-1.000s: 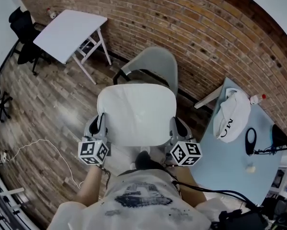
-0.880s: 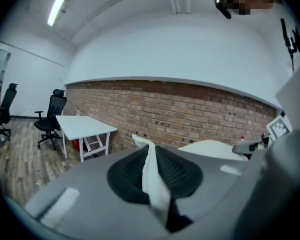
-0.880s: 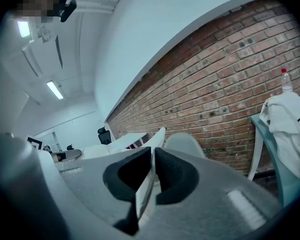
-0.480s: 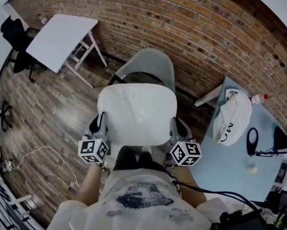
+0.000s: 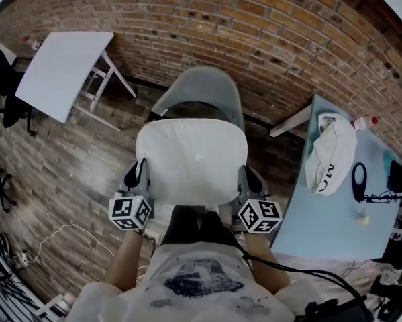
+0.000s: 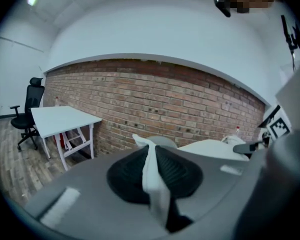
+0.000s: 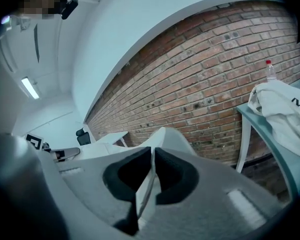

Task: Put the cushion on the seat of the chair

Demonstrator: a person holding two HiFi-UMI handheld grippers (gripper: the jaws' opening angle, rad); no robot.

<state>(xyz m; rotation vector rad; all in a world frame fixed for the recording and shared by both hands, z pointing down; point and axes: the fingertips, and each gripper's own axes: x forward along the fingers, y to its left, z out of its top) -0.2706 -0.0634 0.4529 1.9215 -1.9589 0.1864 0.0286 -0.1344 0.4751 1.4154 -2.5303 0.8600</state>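
Slid toward the upper left of the frame since 1 s ago: the white folding worktop (image 5: 63,69), with more of the pale blue worktop (image 5: 321,213) now at right. Kept in the same mid-frame spot: the white cushion (image 5: 190,161) and both tongs.

Reads roughly "MO" in black on the white cloth bag (image 5: 331,156) on the blue worktop, the rest folded out of sight. Only black-and-white square markers on the 2 cubes, no words.

Clamped on the cushion's left edge with the left tongs (image 5: 137,174), a thin white fold pinched between black ribbed pads (image 6: 180,171). Clamped likewise on the right edge with the right tongs (image 5: 246,178), white fabric squeezed between dark pads (image 7: 175,176).

Smooth, matte, rounded-square cushion with 1 small dimple at its middle, held flat, long axis running left to right across the frame. Near edge over the person's legs, far edge overlapping the dark seat of the grey moulded chair (image 5: 204,89) at upper centre. Chair's curved back toward the rough red brick wall (image 5: 274,32); wood-plank floor (image 5: 60,173) at left.
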